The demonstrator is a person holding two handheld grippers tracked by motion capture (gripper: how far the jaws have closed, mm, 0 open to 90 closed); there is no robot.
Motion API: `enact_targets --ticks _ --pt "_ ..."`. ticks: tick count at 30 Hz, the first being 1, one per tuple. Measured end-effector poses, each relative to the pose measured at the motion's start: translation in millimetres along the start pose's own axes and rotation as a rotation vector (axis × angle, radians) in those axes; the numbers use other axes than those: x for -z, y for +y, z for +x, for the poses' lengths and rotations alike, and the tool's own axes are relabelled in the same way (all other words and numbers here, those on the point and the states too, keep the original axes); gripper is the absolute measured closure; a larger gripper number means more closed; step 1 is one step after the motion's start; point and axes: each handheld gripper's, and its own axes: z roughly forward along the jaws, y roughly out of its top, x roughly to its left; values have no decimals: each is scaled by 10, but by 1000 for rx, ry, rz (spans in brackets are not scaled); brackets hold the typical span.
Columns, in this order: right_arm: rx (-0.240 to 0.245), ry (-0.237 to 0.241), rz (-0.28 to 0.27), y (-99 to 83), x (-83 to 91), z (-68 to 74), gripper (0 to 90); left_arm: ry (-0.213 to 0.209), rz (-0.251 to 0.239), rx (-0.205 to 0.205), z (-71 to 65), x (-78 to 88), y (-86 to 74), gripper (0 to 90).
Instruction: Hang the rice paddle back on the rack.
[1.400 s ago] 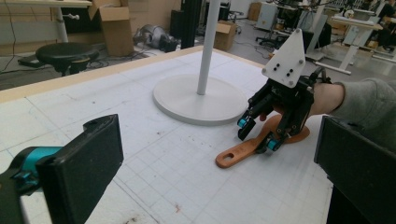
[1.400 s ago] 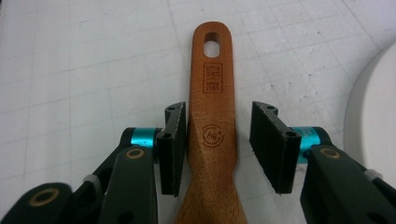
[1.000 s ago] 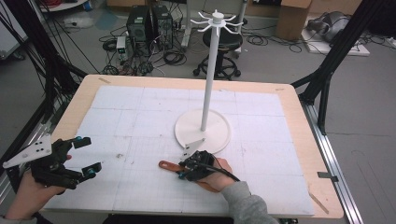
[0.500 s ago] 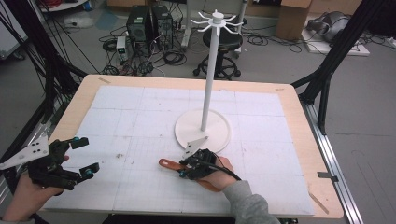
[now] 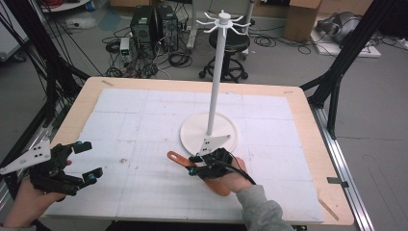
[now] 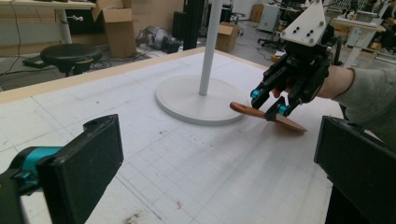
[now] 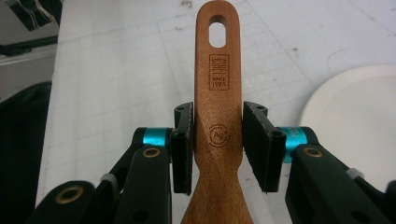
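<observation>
A brown wooden spatula (image 5: 175, 157) lies low over the white mat, its handle with a hanging hole pointing left. My right gripper (image 5: 193, 165) is shut on the handle; in the right gripper view both pads (image 7: 184, 140) press the sides of the spatula (image 7: 218, 93). The left gripper view shows the same grip (image 6: 268, 102) on the spatula (image 6: 289, 123), just in front of the stand's base. My left gripper (image 5: 90, 160) hovers open near the table's front left, with nothing between its fingers (image 6: 84, 154).
A tall white stand (image 5: 215, 82) with several hooks at its top rises from a round base (image 5: 192, 134) at the middle of the table (image 5: 308, 144). Stools, boxes and cables lie on the floor beyond the table's far edge.
The left gripper has drifted very slightly at the front left. The right gripper keeps its hold on the spatula in the same place.
</observation>
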Motion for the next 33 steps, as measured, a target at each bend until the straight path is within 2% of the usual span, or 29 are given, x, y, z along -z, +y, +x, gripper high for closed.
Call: enact_targets --ticks 17,33 --pt "-27 -27 -100 77 307 -51 650 0 1 7 5 -5 -10 18" --pt "-14 -36 -198 161 651 -54 650 3 11 8 4 -14 -16 18"
